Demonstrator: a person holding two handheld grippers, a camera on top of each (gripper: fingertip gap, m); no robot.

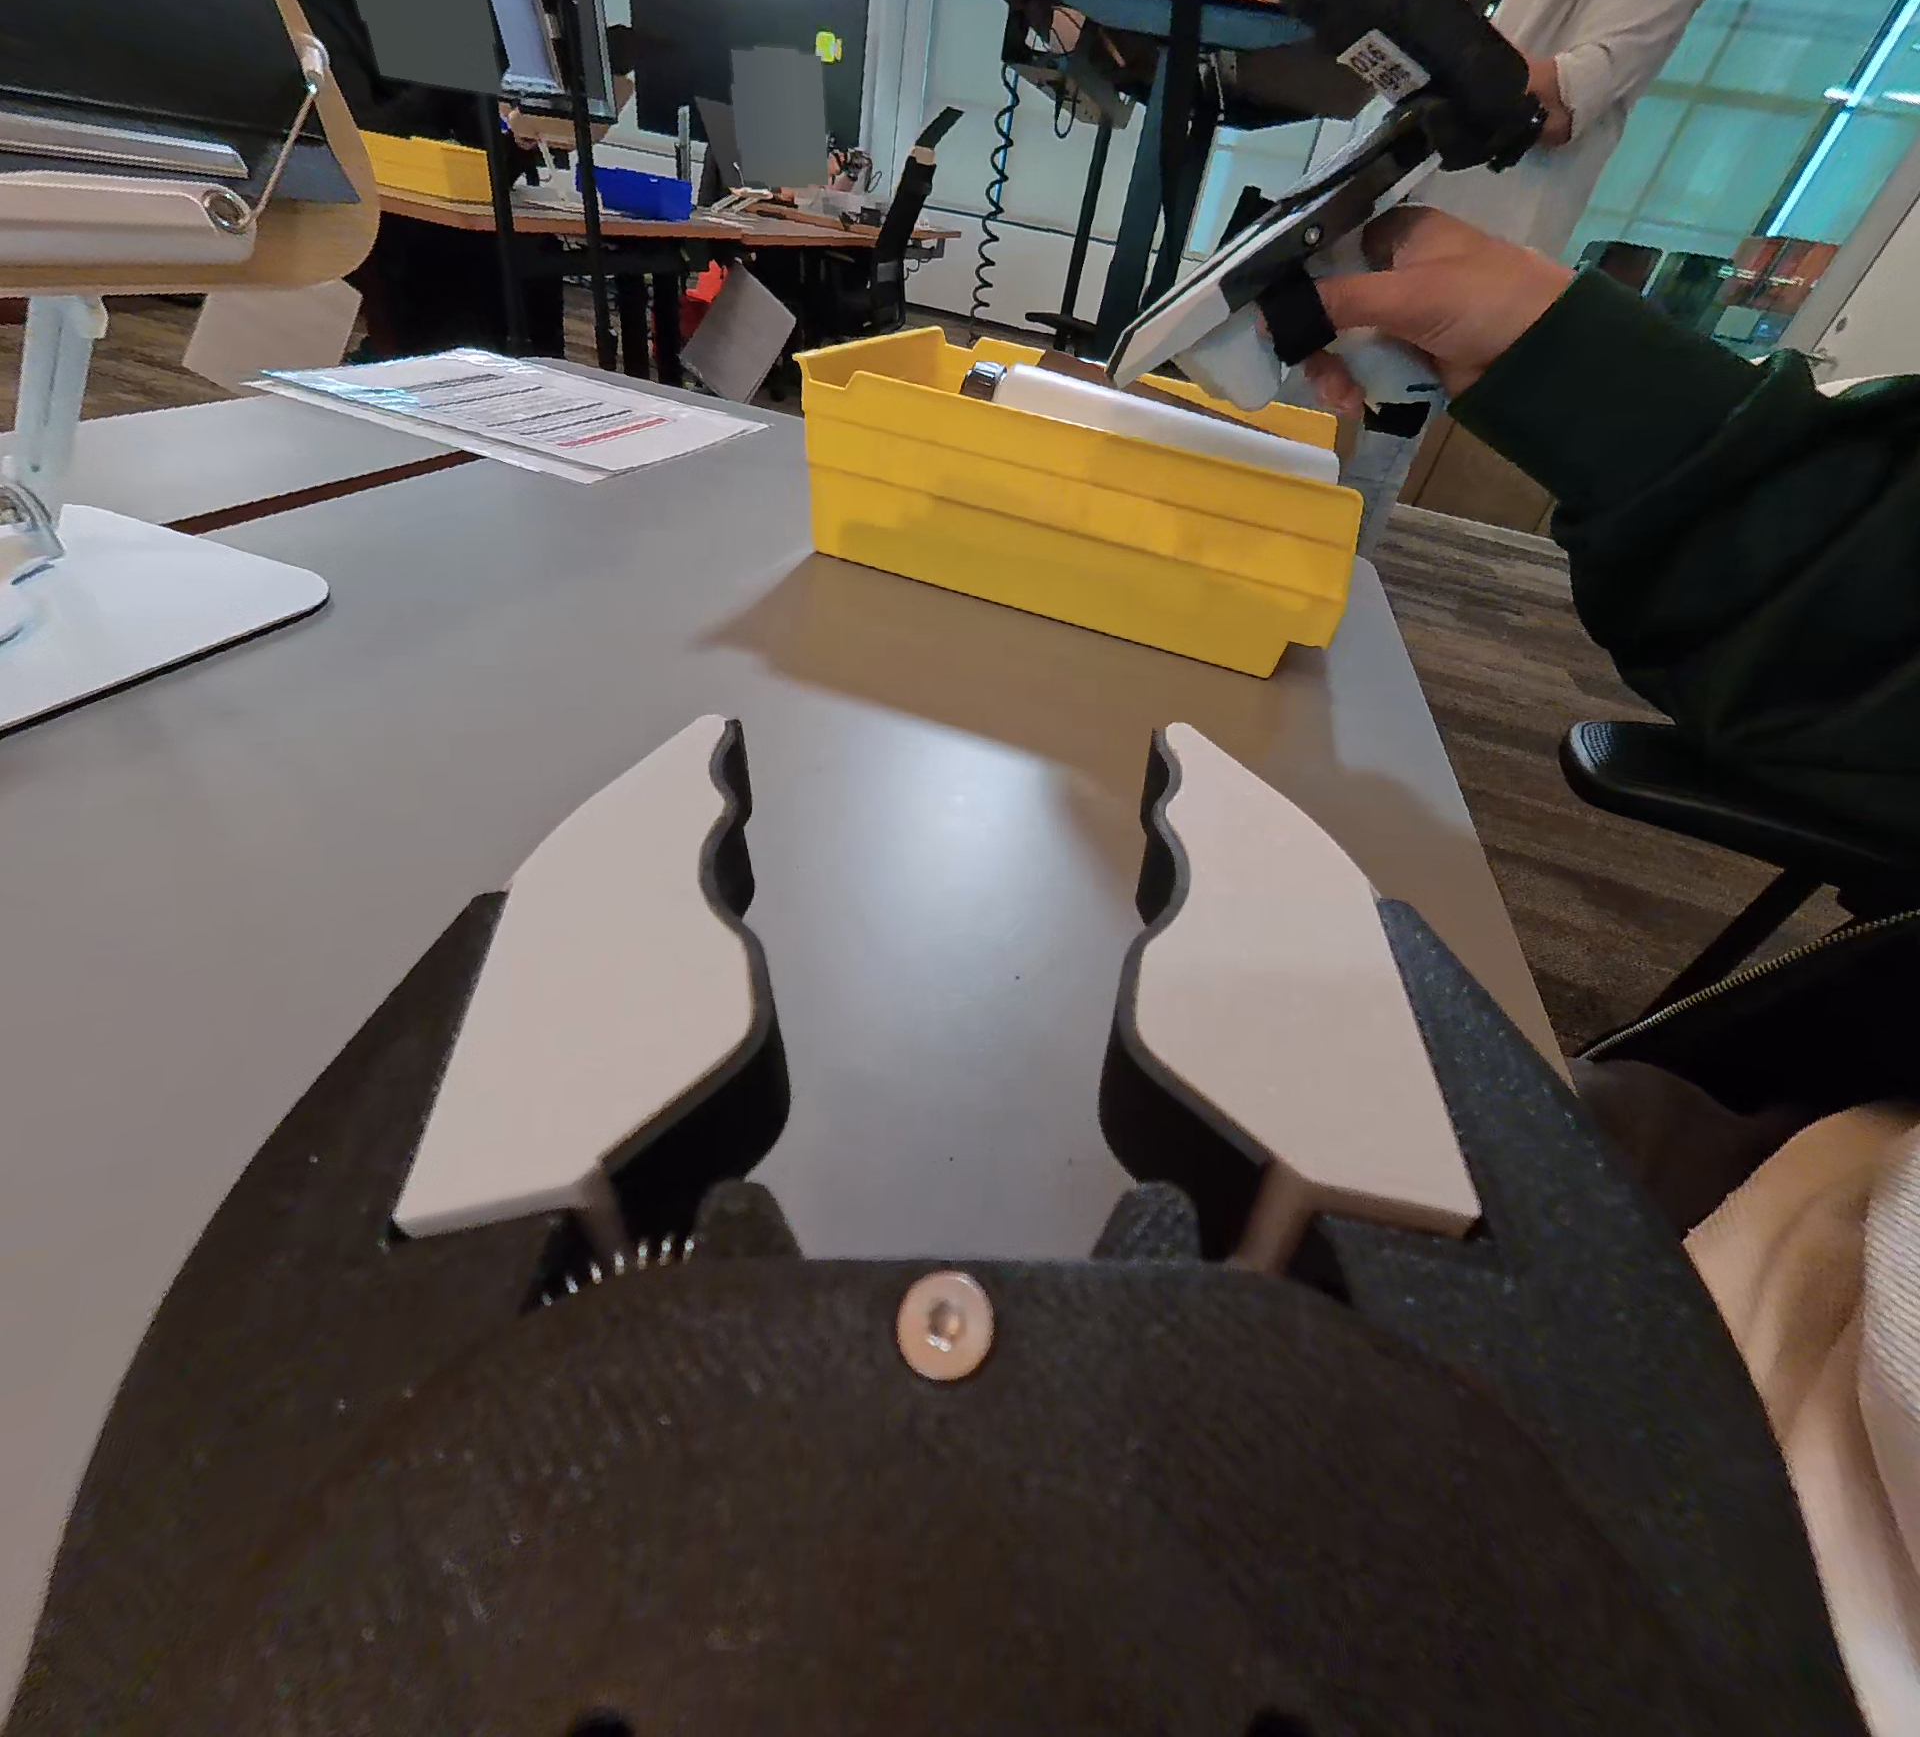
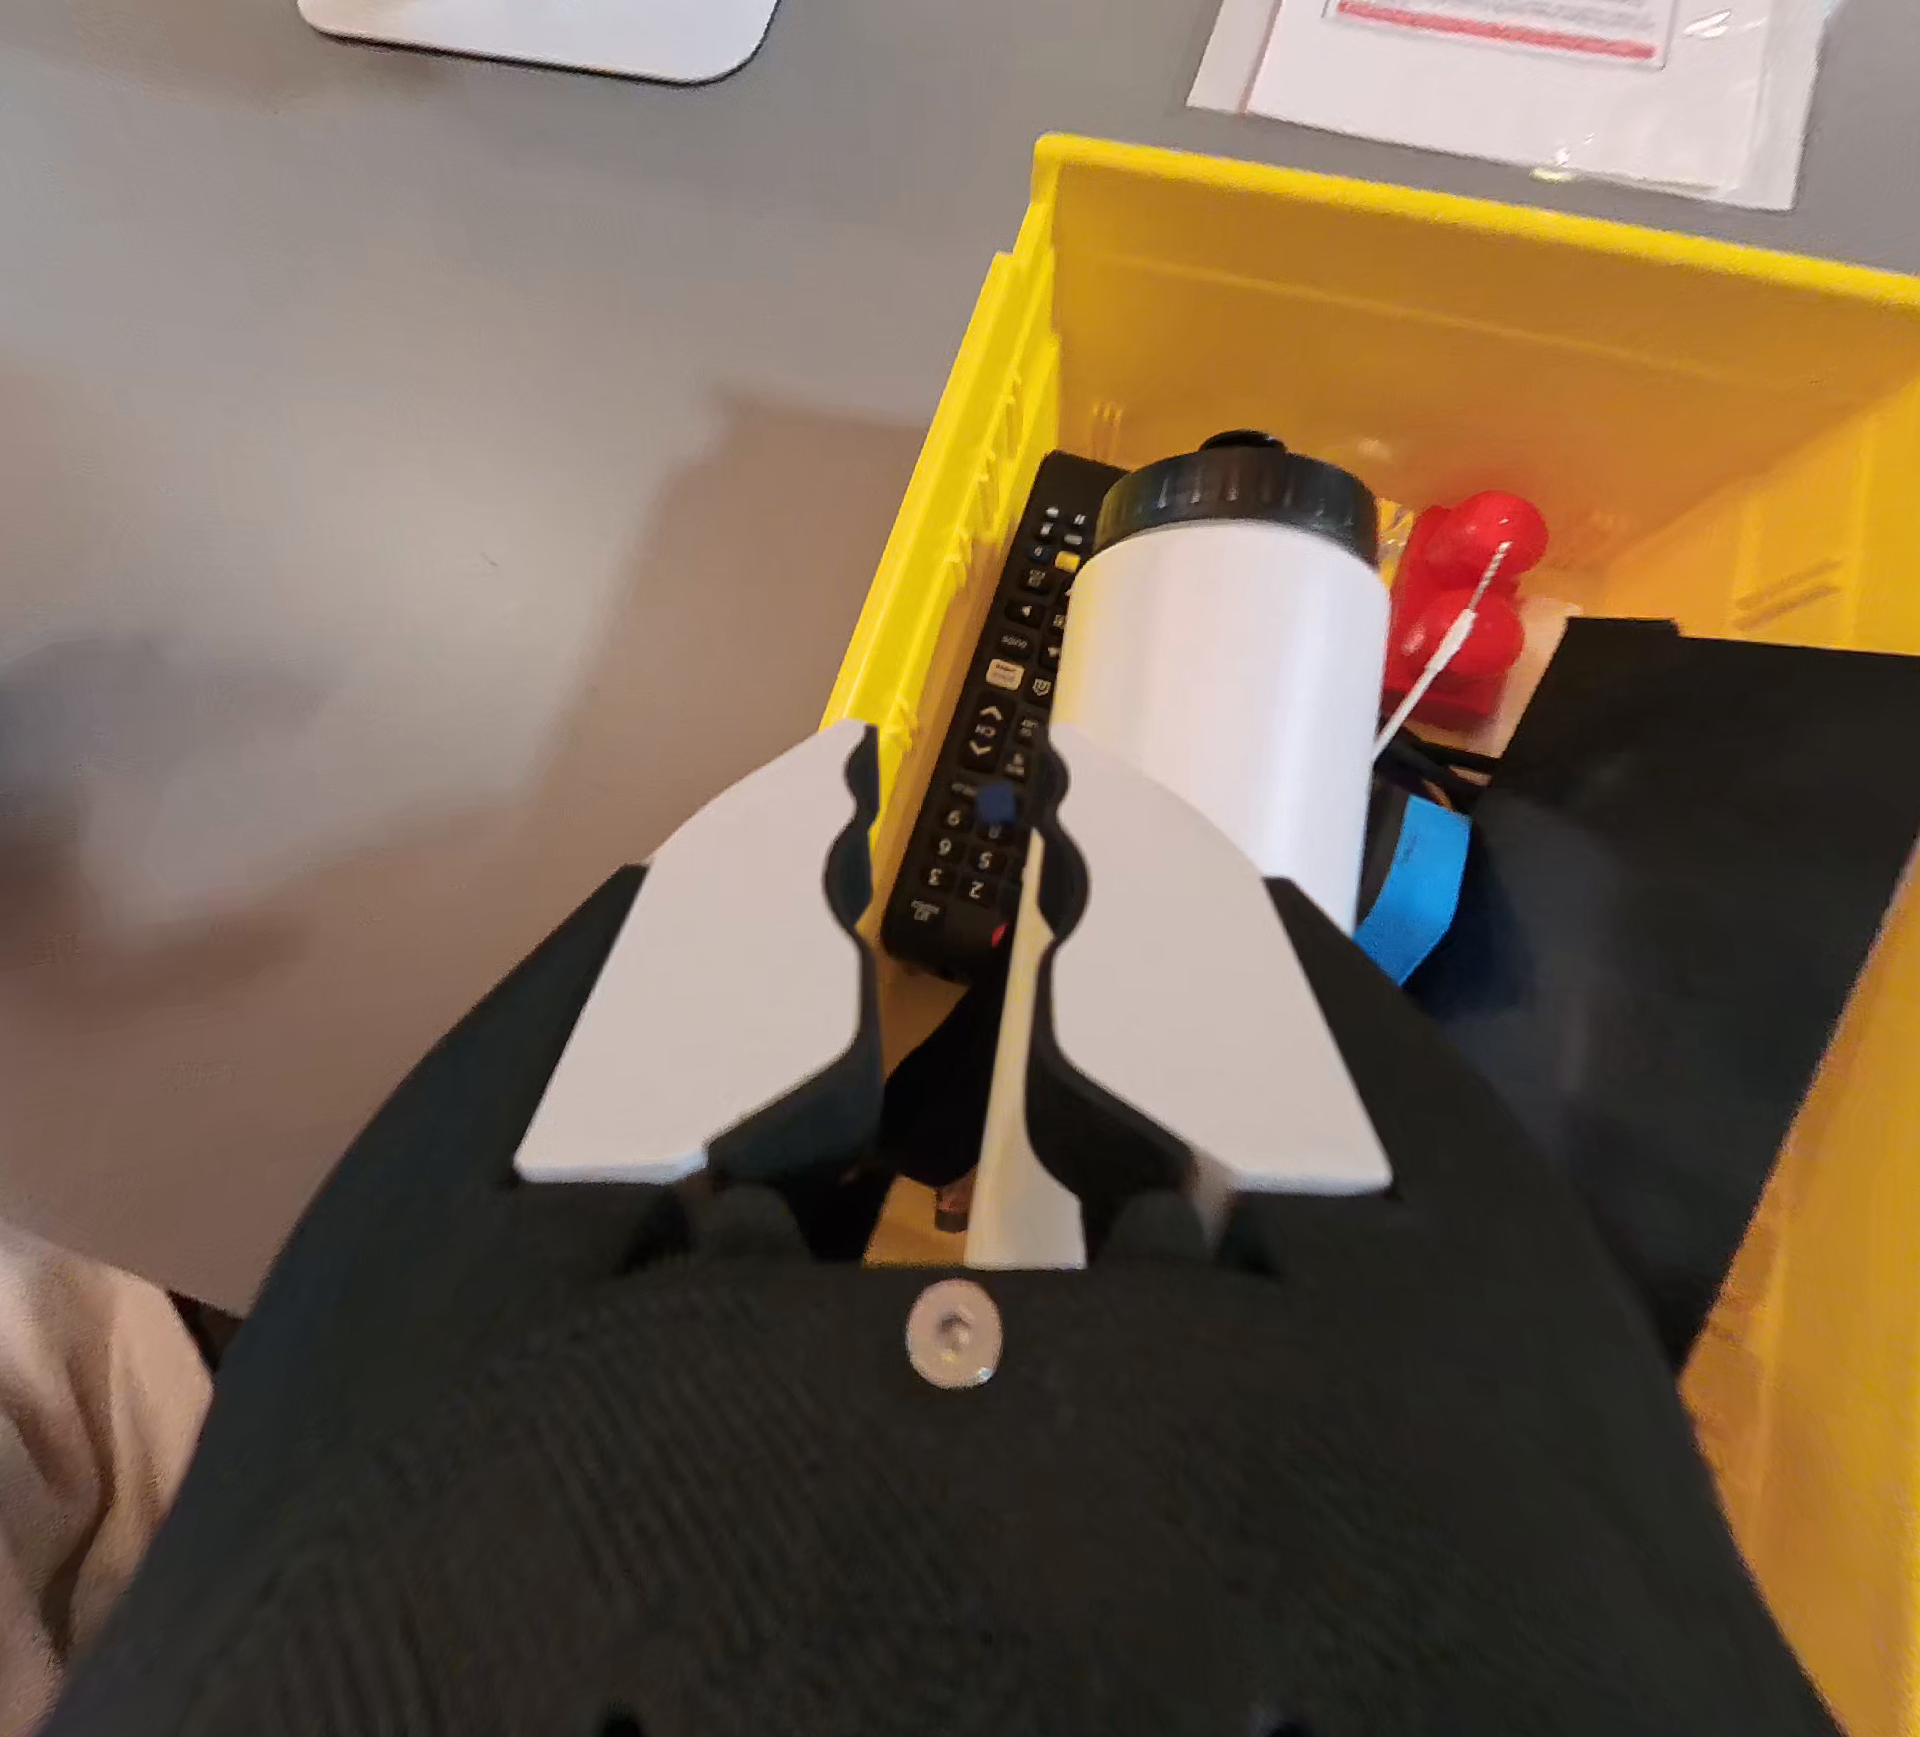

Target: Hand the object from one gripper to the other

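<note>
The left gripper [image 1: 940, 814] sits low over the worktop [image 1: 520, 648], released and empty, well short of the yellow bin [image 1: 1070, 534]. The right gripper [image 2: 951, 820] hangs over the bin's near-left corner, part-open, holding nothing. The black remote [image 2: 987, 752] lies directly beneath its tips, against the bin's left wall, long axis running along the fingers, beside the white bottle [image 2: 1226, 679]. The right gripper is nearer.

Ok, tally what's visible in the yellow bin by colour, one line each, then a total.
In the yellow bin, right wrist view:
White: 1, the bottle with a black cap
Black: 2, the remote and a flat black item
Red: 1, a lumpy red object
Blue: 1, a blue piece, partly hidden
Total: 5 visible; more may lie underneath.
</note>
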